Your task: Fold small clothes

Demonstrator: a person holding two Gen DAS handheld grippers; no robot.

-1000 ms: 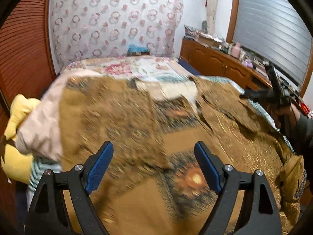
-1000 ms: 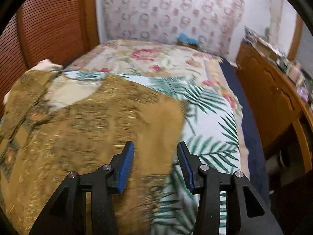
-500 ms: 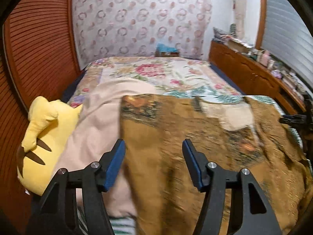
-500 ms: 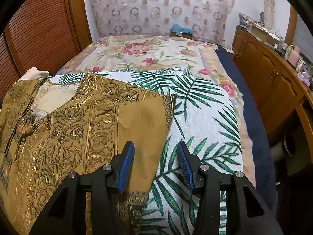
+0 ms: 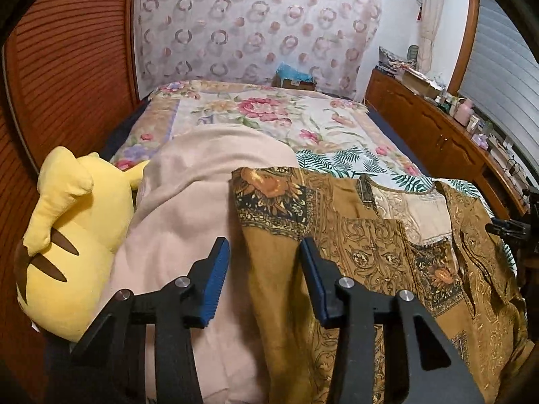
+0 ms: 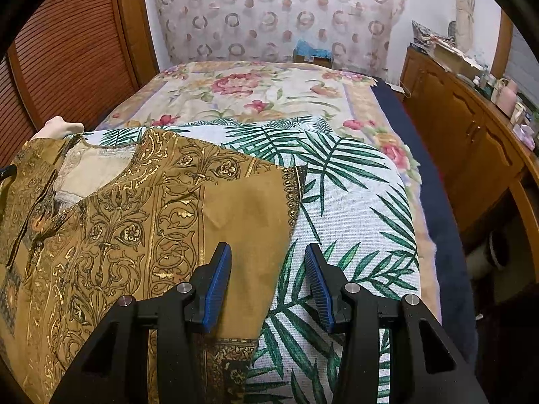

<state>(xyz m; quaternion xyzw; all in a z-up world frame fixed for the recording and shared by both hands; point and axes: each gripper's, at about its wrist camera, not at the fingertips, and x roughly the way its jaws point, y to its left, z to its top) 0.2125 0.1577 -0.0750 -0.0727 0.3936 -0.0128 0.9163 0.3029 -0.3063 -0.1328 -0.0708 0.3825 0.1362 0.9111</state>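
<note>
Fingers of the left gripper [image 5: 264, 279] have just been closing but stand apart, straddling the left sleeve edge of the brown patterned top [image 5: 363, 245] unpinched. Right gripper [image 6: 267, 282] fingers gape over its right sleeve. The top lies spread on the bed [image 6: 269, 97], beside a pink blanket [image 5: 188, 208].

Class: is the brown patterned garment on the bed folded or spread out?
Spread out: the brown garment lies flat, neckline and sleeve showing, no fold visible.
</note>
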